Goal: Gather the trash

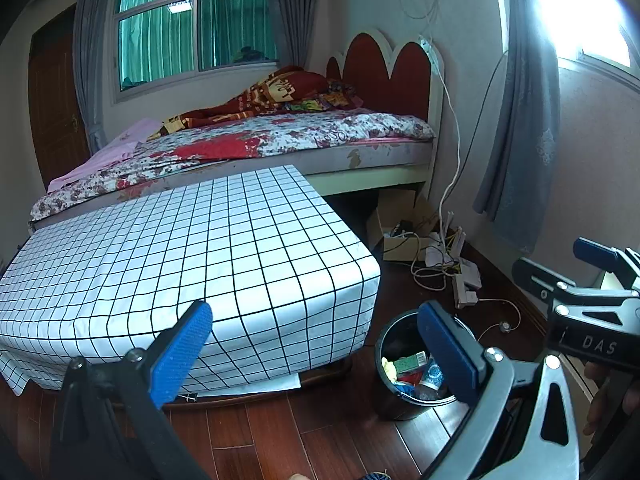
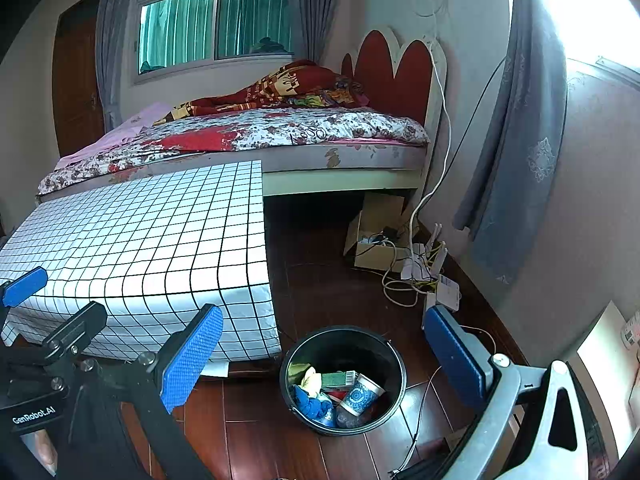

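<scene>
A black trash bucket stands on the wooden floor beside the low table; it also shows in the left wrist view. It holds trash: a patterned paper cup, a green box, blue and yellow scraps. My right gripper is open and empty, above and in front of the bucket. My left gripper is open and empty, its right finger in front of the bucket. The right gripper shows at the right edge of the left wrist view.
A low table with a white grid cloth stands left of the bucket, a bed behind it. A cardboard box, cables and a power strip lie on the floor by the curtained wall.
</scene>
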Demonstrator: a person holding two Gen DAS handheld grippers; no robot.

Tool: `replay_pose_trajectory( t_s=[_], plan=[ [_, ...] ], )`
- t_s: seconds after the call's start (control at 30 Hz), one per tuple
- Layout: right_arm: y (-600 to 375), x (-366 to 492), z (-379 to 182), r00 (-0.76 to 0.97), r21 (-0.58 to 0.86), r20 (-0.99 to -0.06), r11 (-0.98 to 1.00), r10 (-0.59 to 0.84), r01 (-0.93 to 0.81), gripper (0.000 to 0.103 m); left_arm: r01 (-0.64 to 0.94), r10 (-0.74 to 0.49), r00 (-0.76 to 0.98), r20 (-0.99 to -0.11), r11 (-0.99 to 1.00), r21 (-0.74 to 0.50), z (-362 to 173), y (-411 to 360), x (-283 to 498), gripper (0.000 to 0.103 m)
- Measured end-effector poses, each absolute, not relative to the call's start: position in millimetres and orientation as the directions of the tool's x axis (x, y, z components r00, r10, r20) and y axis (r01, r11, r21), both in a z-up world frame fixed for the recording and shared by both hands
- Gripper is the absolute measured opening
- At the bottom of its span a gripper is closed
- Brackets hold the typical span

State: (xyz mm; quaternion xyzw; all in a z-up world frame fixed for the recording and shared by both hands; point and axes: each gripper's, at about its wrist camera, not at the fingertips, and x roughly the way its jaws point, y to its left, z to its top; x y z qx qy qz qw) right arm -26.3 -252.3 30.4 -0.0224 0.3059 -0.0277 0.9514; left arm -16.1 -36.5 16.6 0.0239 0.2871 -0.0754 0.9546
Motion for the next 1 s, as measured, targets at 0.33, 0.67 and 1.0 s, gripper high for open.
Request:
replay_pose_trajectory(
  t_s=[0.33, 0.67, 1.0],
  plan=[
    [-253.6, -27.6, 29.4, 0.812, -0.06, -0.58, 0.997, -0.067, 0.04, 0.102, 0.158, -0.13, 0.823, -0.553, 0.987, 0.002, 16.7, -36.6, -16.5, 0.103],
    [-253.7, -27.7, 27.1, 0.808, -0.058, -0.585, 0.997, -0.067, 0.04, 0.102, 0.169, -0.137, 0.826, -0.546, 0.986, 0.009, 18.2, -38.0, -18.5, 0.103],
    [-254.1, -28.6, 26.1, 0.808, -0.058, -0.586, 0.997, -0.068, 0.042, 0.102, 0.171, -0.139, 0.826, -0.546, 0.985, 0.009, 17.9, -38.5, -19.0, 0.103]
  ],
)
